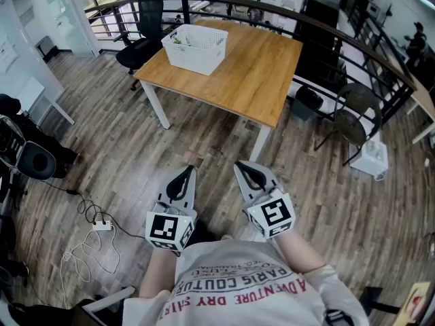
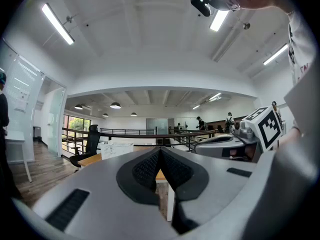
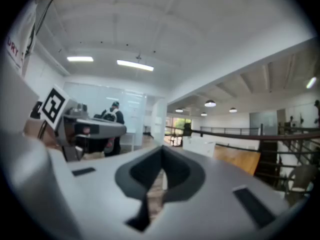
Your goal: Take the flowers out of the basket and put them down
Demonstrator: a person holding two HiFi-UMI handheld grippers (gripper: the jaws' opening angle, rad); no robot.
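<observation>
A white plastic basket stands on the far left part of a wooden table; a bit of green shows inside it. I hold both grippers level in front of my chest, well short of the table. The left gripper is shut with nothing in it, its jaws meeting at the tip. The right gripper is shut and empty too. In the left gripper view the basket shows small beyond the shut jaws. In the right gripper view the basket and table lie ahead to the right.
Wood-plank floor lies between me and the table. A black office chair stands beyond the table's left end, a dark railing runs behind it, and a round-backed chair sits to the right. Cables and a power strip lie on the floor at left.
</observation>
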